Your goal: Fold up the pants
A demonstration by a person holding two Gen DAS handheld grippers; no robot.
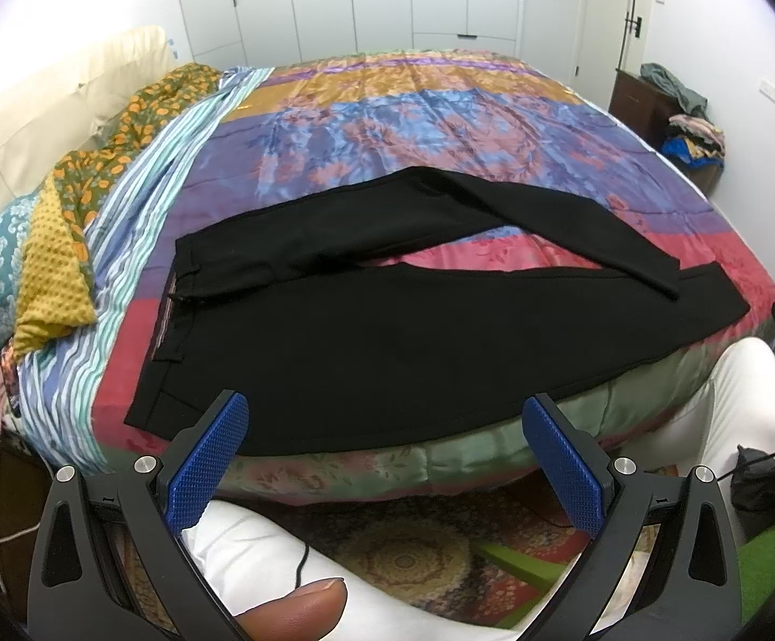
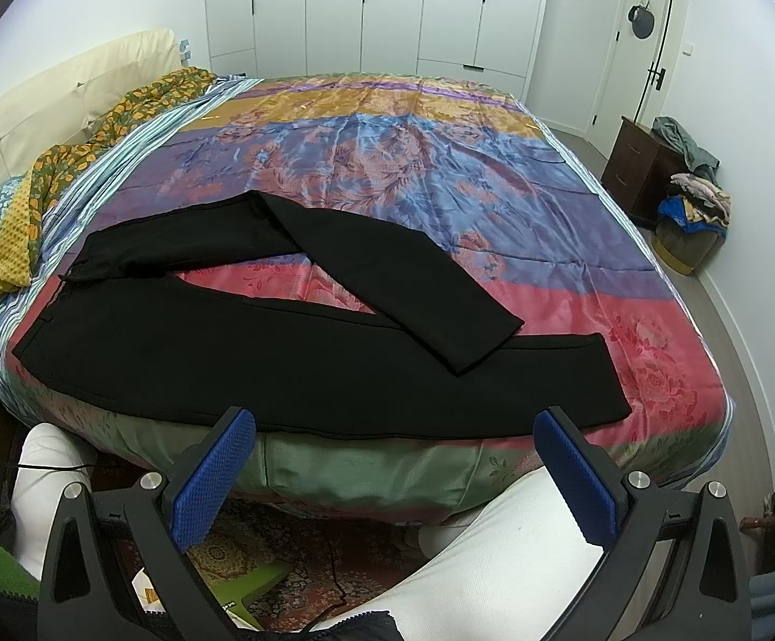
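Black pants (image 1: 387, 342) lie spread on the bed, waistband to the left, legs running right; the far leg bends and its cuff crosses over the near leg. The right wrist view shows the same pants (image 2: 307, 363) with both cuffs at the right. My left gripper (image 1: 385, 427) stands open just in front of the near edge of the pants, with nothing between its blue pads (image 1: 206, 459). My right gripper (image 2: 395, 443) is also open, held before the bed's edge below the near leg, touching nothing.
A colourful floral bedspread (image 2: 441, 171) covers the bed, with pillows (image 1: 51, 245) and a cream headboard (image 1: 40, 107) at left. The person's legs in white trousers (image 2: 494, 545) are below the grippers. A dark nightstand (image 2: 638, 171) and a clothes pile (image 2: 697, 203) stand at right.
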